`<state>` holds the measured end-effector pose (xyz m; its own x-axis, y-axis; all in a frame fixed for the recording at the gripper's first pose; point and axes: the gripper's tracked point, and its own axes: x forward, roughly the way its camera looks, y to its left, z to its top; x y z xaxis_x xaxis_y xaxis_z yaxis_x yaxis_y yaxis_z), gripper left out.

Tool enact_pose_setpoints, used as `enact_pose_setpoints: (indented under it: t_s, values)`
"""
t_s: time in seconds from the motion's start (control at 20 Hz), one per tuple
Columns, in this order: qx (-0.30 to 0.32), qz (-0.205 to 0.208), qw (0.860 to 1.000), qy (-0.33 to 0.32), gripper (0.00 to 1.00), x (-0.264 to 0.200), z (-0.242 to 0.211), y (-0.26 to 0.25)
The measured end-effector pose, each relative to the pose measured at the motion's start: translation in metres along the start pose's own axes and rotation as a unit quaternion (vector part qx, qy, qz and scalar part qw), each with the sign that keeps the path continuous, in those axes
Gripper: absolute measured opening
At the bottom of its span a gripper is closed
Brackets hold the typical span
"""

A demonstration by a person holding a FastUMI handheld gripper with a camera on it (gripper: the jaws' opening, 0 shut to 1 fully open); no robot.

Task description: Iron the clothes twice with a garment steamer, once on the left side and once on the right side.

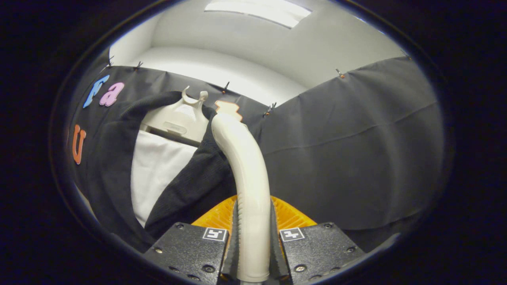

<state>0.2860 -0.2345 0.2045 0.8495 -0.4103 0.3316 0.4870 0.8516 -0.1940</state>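
Observation:
My gripper (pixel 253 233) is shut on the cream handle of the garment steamer (pixel 247 166), which rises between the fingers and curves away to its head near the garment's right shoulder. The head's face is hidden behind the handle. A black knitted garment (pixel 198 178) hangs open on a white ironing form (pixel 156 170), its right front panel lying just left of the steamer handle. A cream hanger top (pixel 178 118) with a hook caps the form.
Black cloth walls (pixel 348 150) close in behind and to the right, pinned by small clips along their top edge. A white ceiling with a light panel (pixel 257 12) is above. An orange ribbed part (pixel 291 217) sits just behind the fingers.

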Motion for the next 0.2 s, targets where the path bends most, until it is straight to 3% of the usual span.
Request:
enact_pose_setpoints:
  t_s: [0.2]
  values:
    - [-0.019,-0.008,1.000,0.016,0.35,-0.020,-0.019,0.004]
